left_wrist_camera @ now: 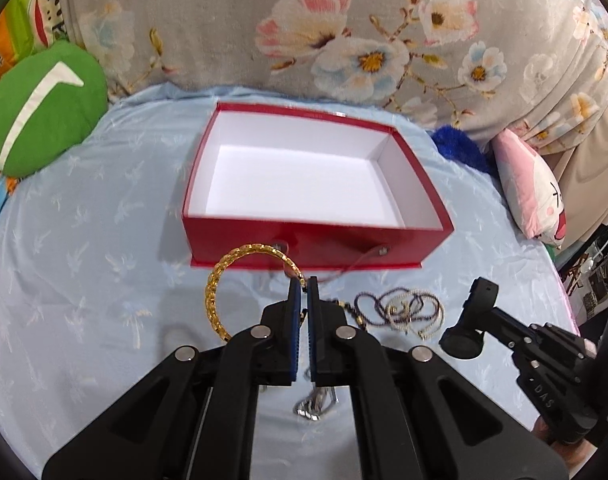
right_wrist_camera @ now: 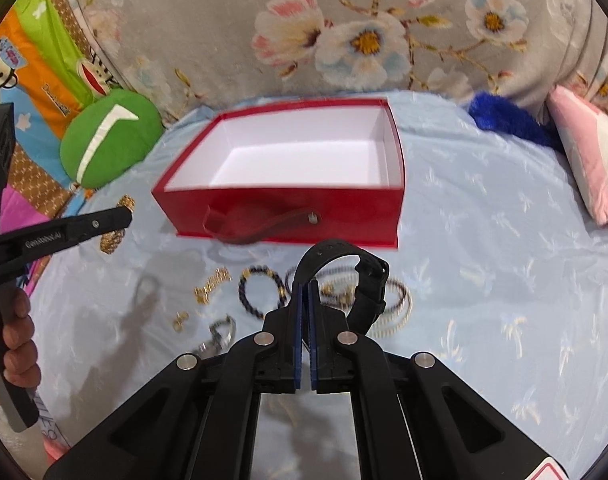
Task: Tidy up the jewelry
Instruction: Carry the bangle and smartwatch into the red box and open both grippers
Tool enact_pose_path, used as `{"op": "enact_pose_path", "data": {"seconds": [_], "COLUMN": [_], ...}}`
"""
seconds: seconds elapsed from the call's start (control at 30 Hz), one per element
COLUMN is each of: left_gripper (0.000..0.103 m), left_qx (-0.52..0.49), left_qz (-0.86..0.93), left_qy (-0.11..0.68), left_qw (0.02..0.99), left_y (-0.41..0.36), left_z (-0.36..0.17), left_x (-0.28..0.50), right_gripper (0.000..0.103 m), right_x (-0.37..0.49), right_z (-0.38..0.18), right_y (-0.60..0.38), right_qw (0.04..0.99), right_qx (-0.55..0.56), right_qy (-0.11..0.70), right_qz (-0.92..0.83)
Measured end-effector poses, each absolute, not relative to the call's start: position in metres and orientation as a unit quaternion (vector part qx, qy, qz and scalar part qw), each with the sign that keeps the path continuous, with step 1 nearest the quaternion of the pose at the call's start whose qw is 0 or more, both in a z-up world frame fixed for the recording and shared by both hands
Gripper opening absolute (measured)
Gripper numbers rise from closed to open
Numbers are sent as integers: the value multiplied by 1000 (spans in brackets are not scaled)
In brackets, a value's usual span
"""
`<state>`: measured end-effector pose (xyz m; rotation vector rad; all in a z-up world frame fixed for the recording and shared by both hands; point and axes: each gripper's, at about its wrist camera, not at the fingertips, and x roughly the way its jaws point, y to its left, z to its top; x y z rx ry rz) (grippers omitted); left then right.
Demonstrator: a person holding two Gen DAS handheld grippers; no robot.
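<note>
An open red box (left_wrist_camera: 304, 244) with a white inside stands on the light blue bed cover; it also shows in the right wrist view (right_wrist_camera: 280, 204). My left gripper (left_wrist_camera: 304, 284) is shut on a gold chain bracelet (left_wrist_camera: 216, 284) and holds it up just in front of the box. My right gripper (right_wrist_camera: 305, 286) is shut on a black watch (right_wrist_camera: 363, 280), raised above the loose jewelry. Beaded bracelets (left_wrist_camera: 399, 308) lie on the cover in front of the box, also seen in the right wrist view (right_wrist_camera: 260, 290). A silver piece (left_wrist_camera: 315, 400) lies under my left gripper.
A green round cushion (left_wrist_camera: 44, 104) lies at the left. A pink pillow (left_wrist_camera: 531, 188) and a blue fluffy thing (left_wrist_camera: 459, 144) lie at the right. A floral quilt (left_wrist_camera: 343, 28) rises behind the box. Small gold pieces (right_wrist_camera: 212, 284) lie left of the beads.
</note>
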<state>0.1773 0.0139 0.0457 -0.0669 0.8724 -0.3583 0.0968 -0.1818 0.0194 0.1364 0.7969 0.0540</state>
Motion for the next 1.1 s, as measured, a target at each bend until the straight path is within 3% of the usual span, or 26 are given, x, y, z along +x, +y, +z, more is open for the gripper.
{"op": "enact_pose_path", "data": {"seconds": [0.4, 0.77, 1.1], "left_gripper": [2, 2, 5], "left_qx": [-2, 11, 8], "left_qz": [-145, -113, -91], "left_qy": [384, 422, 468], "left_qw": [912, 900, 879], "left_y": [-12, -38, -44], "left_z": [70, 15, -38], "left_x": [270, 351, 377], "right_gripper": [2, 2, 3], "right_x": [206, 299, 328], "right_z": [81, 26, -28], "right_y": [-171, -176, -179], "right_qw": [945, 925, 903], "right_qx": [37, 53, 65], "right_qy": [325, 376, 425], "right_qz": [31, 10, 8]}}
